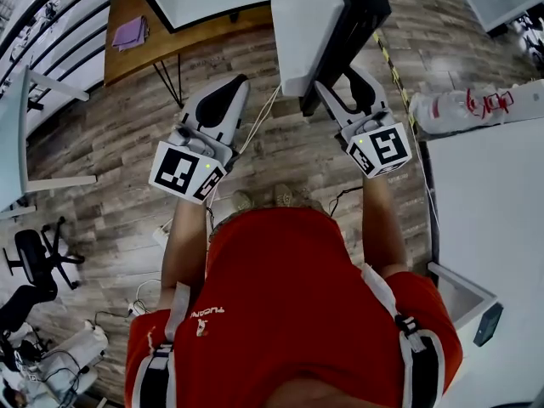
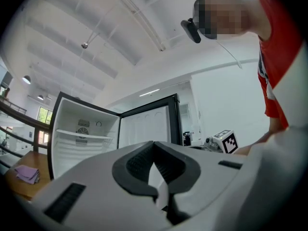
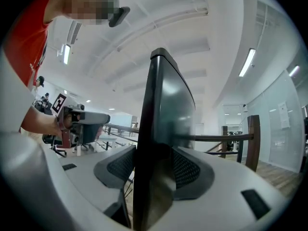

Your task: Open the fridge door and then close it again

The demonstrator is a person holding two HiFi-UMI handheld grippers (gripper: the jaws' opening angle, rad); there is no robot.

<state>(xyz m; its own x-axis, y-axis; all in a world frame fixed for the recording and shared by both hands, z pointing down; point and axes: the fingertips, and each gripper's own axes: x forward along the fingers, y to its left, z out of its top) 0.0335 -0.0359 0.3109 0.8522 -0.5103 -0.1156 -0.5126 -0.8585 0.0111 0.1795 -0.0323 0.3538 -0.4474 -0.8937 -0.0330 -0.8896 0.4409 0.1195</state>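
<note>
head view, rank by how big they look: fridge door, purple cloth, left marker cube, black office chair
1. fridge door
2. left marker cube and black office chair: about alike, so not ranked; the cube is much nearer the camera
3. purple cloth

Nothing can be read with certainty. A small white logo print (image 1: 208, 311) on the red shirt (image 1: 280, 270), behind the left gripper (image 1: 239, 83), is too blurred.

A purple cloth (image 1: 130, 33) is laid on the wooden table (image 1: 140, 60) at far left, which is stood on the plank floor (image 1: 102, 202).
</note>
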